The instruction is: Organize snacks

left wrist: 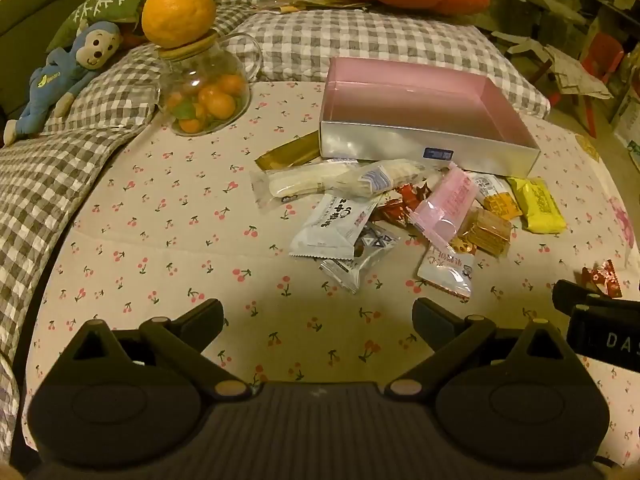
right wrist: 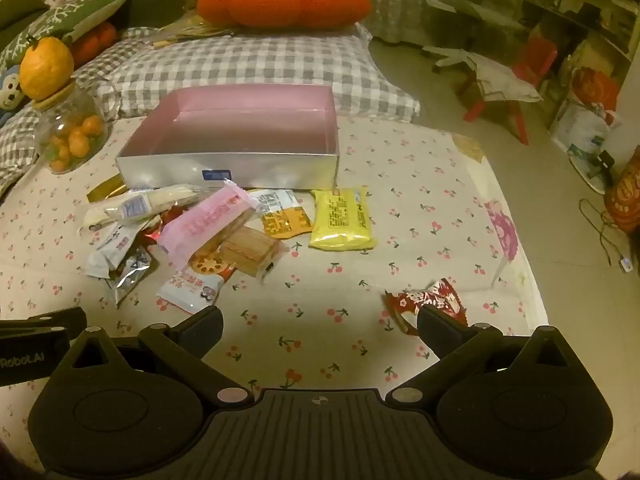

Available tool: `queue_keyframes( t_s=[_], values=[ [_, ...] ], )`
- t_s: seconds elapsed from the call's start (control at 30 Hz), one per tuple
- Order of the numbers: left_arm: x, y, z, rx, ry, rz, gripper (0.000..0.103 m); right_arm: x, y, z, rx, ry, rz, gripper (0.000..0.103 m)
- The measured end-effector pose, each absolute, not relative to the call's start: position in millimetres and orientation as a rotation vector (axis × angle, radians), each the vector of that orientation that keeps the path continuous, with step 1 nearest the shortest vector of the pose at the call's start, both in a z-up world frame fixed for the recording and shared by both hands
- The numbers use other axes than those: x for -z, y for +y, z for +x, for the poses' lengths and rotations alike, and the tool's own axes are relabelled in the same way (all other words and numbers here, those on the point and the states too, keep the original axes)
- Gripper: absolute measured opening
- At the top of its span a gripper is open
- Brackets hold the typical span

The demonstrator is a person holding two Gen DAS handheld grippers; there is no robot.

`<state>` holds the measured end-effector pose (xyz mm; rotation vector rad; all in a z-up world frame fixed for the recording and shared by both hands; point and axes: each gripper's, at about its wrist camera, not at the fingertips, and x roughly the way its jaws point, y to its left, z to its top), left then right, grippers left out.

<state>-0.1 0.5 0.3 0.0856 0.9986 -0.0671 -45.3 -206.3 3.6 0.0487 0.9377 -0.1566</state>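
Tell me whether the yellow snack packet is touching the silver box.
Apart. The right wrist view shows a narrow strip of cherry-print cloth between the yellow snack packet and the front wall of the silver box; the left wrist view agrees.

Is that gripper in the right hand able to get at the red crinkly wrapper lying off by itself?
Probably yes: the right gripper is open, and the red wrapper lies alone on the cherry-print cloth by its right finger.
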Motion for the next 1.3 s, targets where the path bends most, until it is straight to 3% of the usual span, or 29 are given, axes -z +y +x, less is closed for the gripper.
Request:
queue_keyframes(
  t_s=[1.3],
  values=[
    [-2.2,-0.4,-7.4,0.07,0.991,0.093,0.102,-3.4,-207.1,-47.4,0.154,0.921,0.057,0.103]
  ],
)
